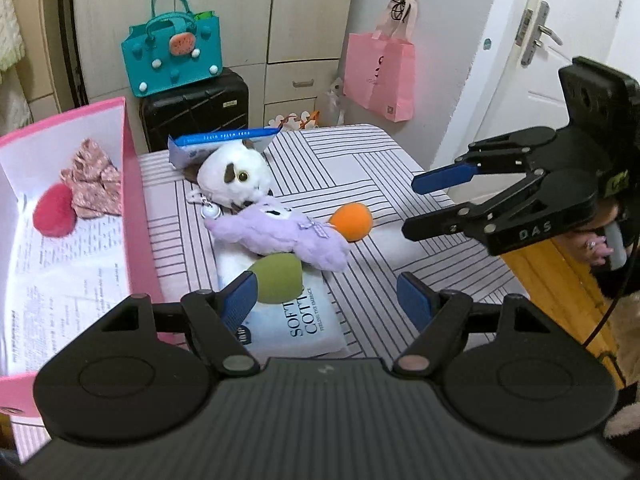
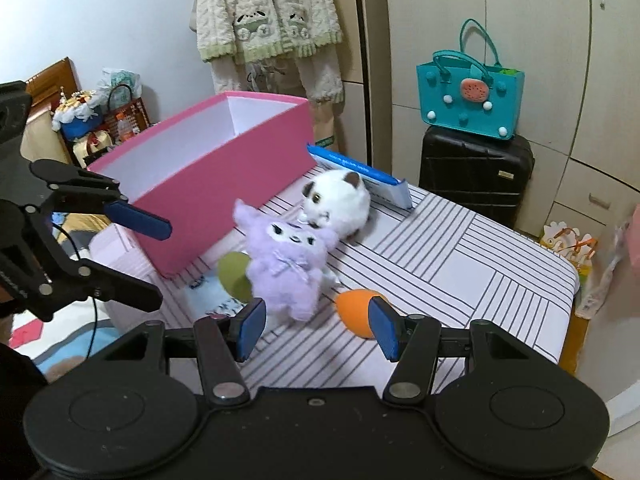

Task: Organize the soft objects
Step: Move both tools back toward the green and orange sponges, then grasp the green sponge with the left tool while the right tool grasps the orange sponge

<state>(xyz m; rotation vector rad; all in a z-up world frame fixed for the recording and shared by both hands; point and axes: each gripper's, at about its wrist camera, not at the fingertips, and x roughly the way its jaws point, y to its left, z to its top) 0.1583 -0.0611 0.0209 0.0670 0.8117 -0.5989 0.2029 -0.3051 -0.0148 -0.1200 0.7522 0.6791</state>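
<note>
My left gripper (image 1: pixel 326 300) hangs open over a green sponge (image 1: pixel 276 278). Just beyond the sponge lies a purple plush (image 1: pixel 280 236); left of it, a pink box (image 1: pixel 130 216) holds a red pom-pom (image 1: pixel 54 216).

2 black plastic grippers, left gripper (image 1: pixel 326 300) and right gripper (image 2: pixel 316 330), with blue finger pads (image 1: pixel 240 300), silver pivot screws, "DAS" lettering and a thin black cable.

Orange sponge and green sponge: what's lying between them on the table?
The purple plush toy lies between the orange sponge and the green sponge, overlapping the green one's edge. Both wrist views show it.
</note>
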